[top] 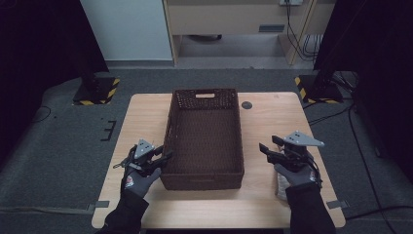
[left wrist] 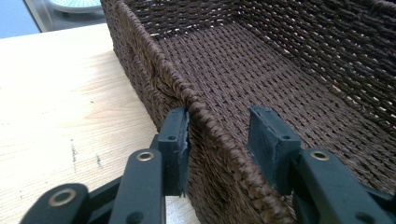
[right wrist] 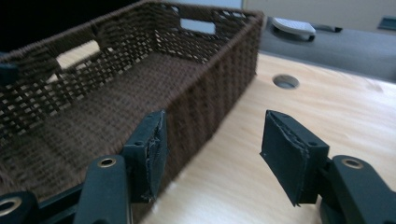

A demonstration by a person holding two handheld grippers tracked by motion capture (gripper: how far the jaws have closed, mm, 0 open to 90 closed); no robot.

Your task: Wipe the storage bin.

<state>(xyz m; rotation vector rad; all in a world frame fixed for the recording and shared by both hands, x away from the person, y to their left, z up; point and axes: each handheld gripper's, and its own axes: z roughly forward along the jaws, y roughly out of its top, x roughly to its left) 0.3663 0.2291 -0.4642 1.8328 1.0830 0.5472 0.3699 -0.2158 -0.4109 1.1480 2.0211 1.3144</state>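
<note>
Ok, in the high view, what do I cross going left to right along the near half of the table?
Left gripper, jaws open astride the basket's left rim → brown wicker basket → bare wooden table → right gripper, open, apart from the basket.

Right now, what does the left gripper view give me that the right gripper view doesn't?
Left gripper view: the left gripper open, its jaws straddling the basket's near left wall rim, one pad outside against the weave, the other inside and apart from it.

Right gripper view: the right gripper open beside the basket's right wall, not straddling it, plus the handle cutout in the far wall and a round hole in the table.

Both: the brown wicker basket's inside and the wooden table.
</note>
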